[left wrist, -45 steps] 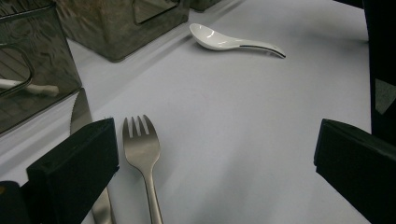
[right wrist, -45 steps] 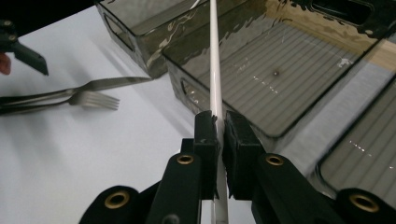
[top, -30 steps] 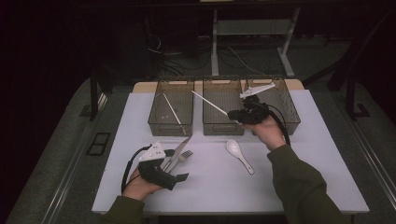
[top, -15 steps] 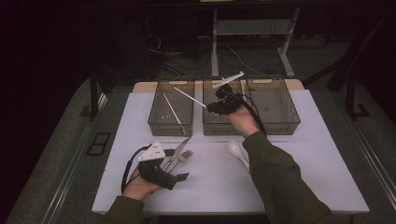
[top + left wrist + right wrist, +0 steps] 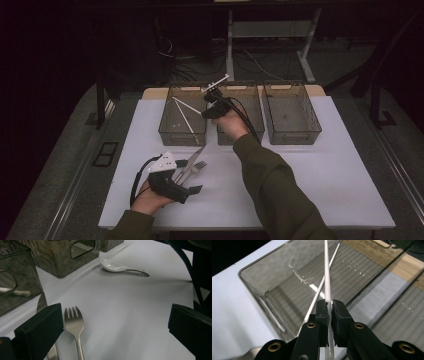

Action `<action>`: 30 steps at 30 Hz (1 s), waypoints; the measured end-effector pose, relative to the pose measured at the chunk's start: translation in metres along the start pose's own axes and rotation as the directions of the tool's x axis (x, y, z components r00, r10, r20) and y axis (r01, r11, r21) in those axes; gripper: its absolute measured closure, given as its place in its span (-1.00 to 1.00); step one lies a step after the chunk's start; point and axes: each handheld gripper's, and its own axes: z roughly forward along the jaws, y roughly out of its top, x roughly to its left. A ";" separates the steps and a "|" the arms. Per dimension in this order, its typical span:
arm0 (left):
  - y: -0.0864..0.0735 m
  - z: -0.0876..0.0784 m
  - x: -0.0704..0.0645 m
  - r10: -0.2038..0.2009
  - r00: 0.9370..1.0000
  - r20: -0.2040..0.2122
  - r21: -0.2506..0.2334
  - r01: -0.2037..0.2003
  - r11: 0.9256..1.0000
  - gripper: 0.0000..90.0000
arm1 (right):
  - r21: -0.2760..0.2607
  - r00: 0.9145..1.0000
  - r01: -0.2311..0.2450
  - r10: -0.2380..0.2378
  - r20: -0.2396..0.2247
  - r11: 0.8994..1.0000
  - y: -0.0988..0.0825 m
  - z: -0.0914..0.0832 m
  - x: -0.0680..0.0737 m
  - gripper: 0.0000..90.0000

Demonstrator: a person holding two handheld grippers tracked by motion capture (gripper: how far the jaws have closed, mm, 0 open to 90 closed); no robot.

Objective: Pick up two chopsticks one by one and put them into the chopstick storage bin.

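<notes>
A steel fork (image 5: 74, 325) lies on the white tabletop (image 5: 130, 315) just inside the left jaw in the left gripper view, its tines pointing away. A knife (image 5: 42, 305) lies beside it, partly hidden behind that jaw. Farther ahead, between the jaws and well apart from them, a white spoon (image 5: 117, 267) rests with its bowl to the left. In the high view, an empty wire basket (image 5: 291, 111) stands to the right of the other jaws, well clear of them.

We see open counter (image 5: 325, 170) at right; three bins (image 5: 291, 114) wall the far edge, and a fork (image 5: 74, 326) and spoon (image 5: 117, 267) lie mid-counter.
</notes>
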 end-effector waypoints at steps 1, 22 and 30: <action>0.000 0.000 0.000 0.001 1.000 0.000 -0.001 -0.001 1.000 -1.00 | 0.005 1.000 -0.003 0.003 0.000 1.000 0.002 0.004 0.000 0.86; 0.000 -0.001 0.001 -0.008 1.000 0.007 -0.007 0.008 1.000 -1.00 | 0.067 0.999 -0.042 0.042 0.009 0.997 0.020 0.046 0.008 0.81; 0.000 -0.002 0.002 -0.004 1.000 0.005 -0.006 0.004 1.000 -1.00 | 0.041 0.998 -0.029 0.031 -0.053 0.999 0.019 0.036 0.007 0.44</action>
